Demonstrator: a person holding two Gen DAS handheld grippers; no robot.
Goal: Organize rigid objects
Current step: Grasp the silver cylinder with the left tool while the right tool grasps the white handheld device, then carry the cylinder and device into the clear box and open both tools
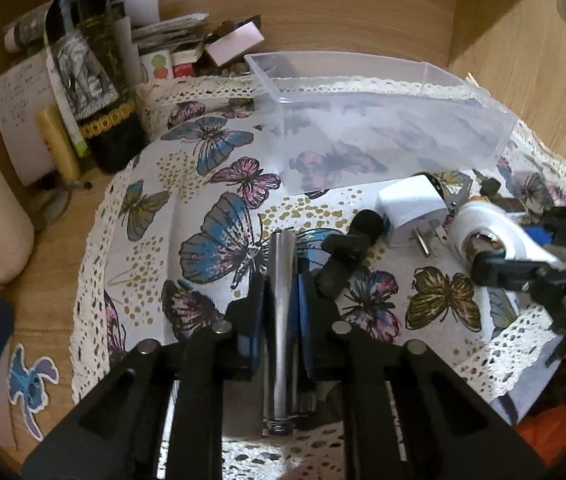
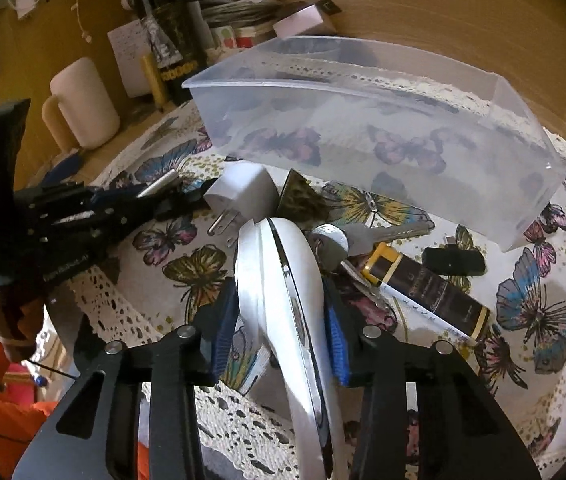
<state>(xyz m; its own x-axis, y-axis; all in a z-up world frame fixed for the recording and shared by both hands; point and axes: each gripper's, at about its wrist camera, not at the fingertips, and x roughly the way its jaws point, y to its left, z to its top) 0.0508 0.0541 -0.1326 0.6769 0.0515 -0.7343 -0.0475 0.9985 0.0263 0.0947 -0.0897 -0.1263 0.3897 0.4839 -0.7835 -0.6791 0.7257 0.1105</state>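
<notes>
While the left hand-held gripper (image 1: 281, 300) clamps a metal tube (image 1: 281, 312), the right hand-held gripper (image 2: 281, 320) grips a white handle (image 2: 283, 300); clear bin (image 2: 363, 128) beyond, butterfly cloth (image 1: 187, 208) over counter (image 1: 43, 272).

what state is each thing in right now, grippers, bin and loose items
left gripper: shut on the metal rod
right gripper: shut on the white device
clear plastic bin: upright, open-topped, nothing visible inside
white plug adapter: lying loose on the cloth, prongs out
keys: lying on the cloth
dark bottle: standing upright
</notes>
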